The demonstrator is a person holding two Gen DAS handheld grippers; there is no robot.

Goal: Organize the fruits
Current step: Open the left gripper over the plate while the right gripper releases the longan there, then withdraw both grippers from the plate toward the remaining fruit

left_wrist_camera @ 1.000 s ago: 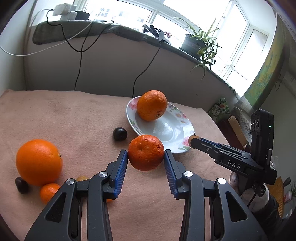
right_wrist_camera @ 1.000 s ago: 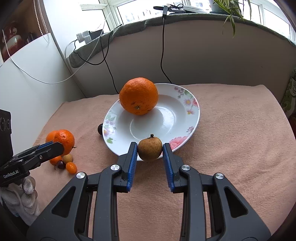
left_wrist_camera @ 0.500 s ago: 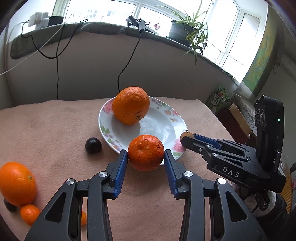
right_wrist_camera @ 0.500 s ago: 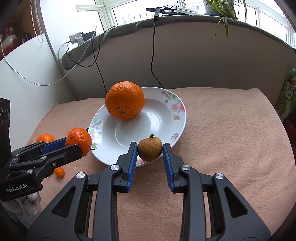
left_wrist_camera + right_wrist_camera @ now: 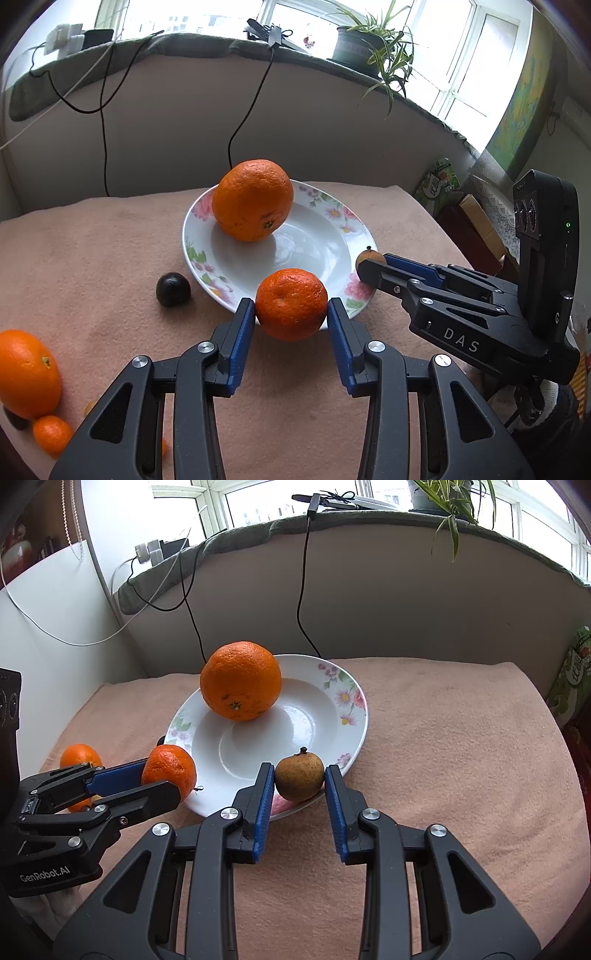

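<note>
Holding a tangerine (image 5: 291, 303) clamped in the left gripper (image 5: 291, 317) just at the flowered plate's (image 5: 325, 236) near rim; right gripper (image 5: 299, 794) pinches a small brown fruit (image 5: 299, 778) over the rim, beside it.

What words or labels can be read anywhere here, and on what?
"DAS": on the right gripper, seen from the left wrist.
"GenRobot.AI": on the left gripper, seen from the right wrist.
Green packet beside the table: printed characters too blurred to read.
</note>
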